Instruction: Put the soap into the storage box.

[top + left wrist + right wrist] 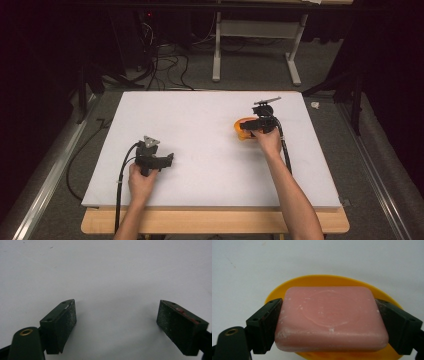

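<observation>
A pink bar of soap [330, 317] lies over a round orange dish [324, 281], and my right gripper [329, 322] is shut on the soap, one black jaw pressed on each short side. In the high view the orange dish [242, 131] sits right of the white board's middle, with the right gripper [252, 125] over it. I cannot tell whether the soap rests in the dish or hangs just above it. My left gripper [167, 161] is held low over the board's near left part. In its own view the left gripper [117, 320] stands open over bare white surface.
The white board [200, 120] covers a wooden table [215, 222]. Cables trail from both grippers toward the near edge. Behind the table stand a white frame's legs [216, 55] and loose cables [165, 65] on grey floor. A small pale scrap [315, 105] lies off the board's far right corner.
</observation>
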The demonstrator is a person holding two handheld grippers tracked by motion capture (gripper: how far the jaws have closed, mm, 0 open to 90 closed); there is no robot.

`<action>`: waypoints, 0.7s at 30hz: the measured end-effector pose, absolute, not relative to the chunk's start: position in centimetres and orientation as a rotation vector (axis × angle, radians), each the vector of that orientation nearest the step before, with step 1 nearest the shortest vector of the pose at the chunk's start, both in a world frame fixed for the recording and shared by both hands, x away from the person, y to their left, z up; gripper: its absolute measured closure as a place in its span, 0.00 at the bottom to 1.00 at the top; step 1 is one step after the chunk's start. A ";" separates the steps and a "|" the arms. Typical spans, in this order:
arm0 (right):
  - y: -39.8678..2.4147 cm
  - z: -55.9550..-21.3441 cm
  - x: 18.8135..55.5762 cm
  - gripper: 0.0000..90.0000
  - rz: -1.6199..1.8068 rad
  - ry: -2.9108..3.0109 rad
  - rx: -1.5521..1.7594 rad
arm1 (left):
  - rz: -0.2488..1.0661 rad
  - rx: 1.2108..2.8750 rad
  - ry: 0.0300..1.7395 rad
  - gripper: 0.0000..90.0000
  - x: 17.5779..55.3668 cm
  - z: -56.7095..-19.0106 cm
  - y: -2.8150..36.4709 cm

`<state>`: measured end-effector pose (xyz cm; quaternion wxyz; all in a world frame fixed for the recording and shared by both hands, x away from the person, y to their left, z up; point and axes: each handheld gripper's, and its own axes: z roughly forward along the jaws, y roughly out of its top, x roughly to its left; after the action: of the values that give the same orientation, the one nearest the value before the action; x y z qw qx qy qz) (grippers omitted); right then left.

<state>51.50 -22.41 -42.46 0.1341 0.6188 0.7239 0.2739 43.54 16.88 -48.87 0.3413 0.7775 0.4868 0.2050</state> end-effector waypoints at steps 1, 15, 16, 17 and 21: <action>-22.5 -42.6 51.5 0.15 0.791 2.097 1.799 | 0.533 2.023 1.266 0.18 43.5 -48.9 16.9; -22.6 -41.6 50.8 0.15 0.798 2.066 1.768 | 0.533 2.023 1.266 0.18 43.5 -48.9 16.9; -22.6 -41.5 50.7 0.15 0.802 2.071 1.760 | 0.532 2.024 1.266 0.18 43.5 -48.9 16.9; -22.7 -41.4 50.6 0.15 0.814 2.072 1.757 | 0.534 2.023 1.266 0.18 43.5 -48.9 16.9; -22.8 -40.7 50.2 0.15 0.842 2.056 1.741 | 0.532 2.024 1.266 0.18 43.5 -48.9 16.9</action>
<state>50.17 -22.83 -40.67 0.1588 0.6090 0.7192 0.2945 43.53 16.88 -48.86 0.3407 0.7781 0.4865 0.2045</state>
